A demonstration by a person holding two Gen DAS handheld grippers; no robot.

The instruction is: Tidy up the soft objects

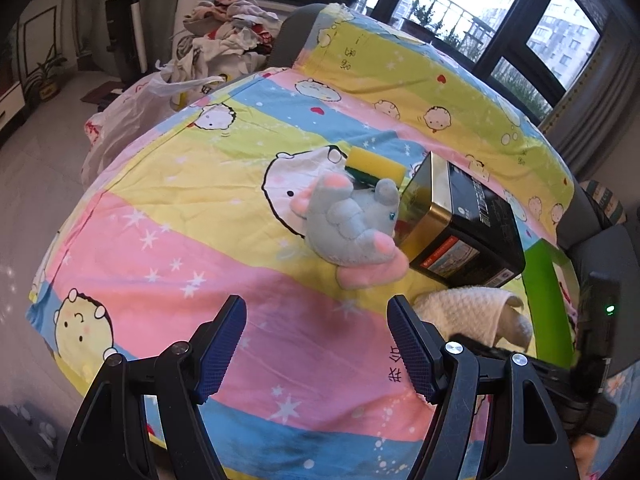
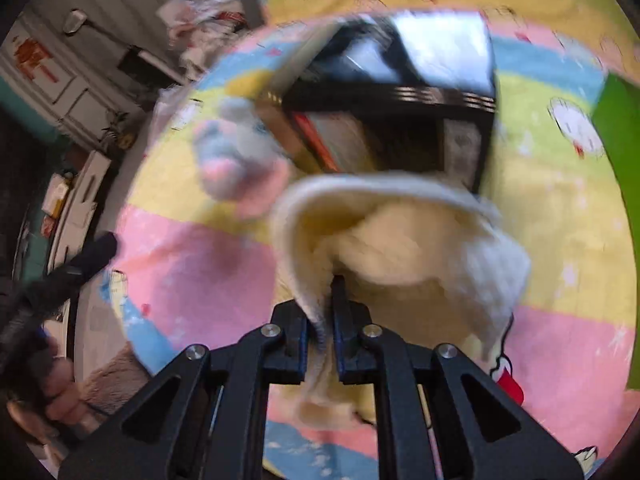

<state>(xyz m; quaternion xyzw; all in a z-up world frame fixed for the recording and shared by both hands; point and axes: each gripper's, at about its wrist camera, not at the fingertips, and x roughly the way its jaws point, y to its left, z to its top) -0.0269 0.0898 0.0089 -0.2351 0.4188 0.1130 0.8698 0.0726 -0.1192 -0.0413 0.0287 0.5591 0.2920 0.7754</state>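
- Left view: left gripper (image 1: 316,344) hangs wide apart, holding nothing, over the sheet (image 1: 160,248); sponge (image 1: 374,166) behind the elephant (image 1: 352,224), which leans on the tin (image 1: 464,220).
- Right view, blurred: right gripper (image 2: 322,320) pinches the towel (image 2: 400,236) just before the tin (image 2: 400,100); the sponge cannot be seen here.

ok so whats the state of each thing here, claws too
left claw: open, empty, over the sheet
right claw: shut on the towel
towel: bunched, pinched by one edge
elephant: lying on its side against the tin
sponge: on the sheet, behind the elephant
tin: open, tipped on its side
sheet: spread out flat
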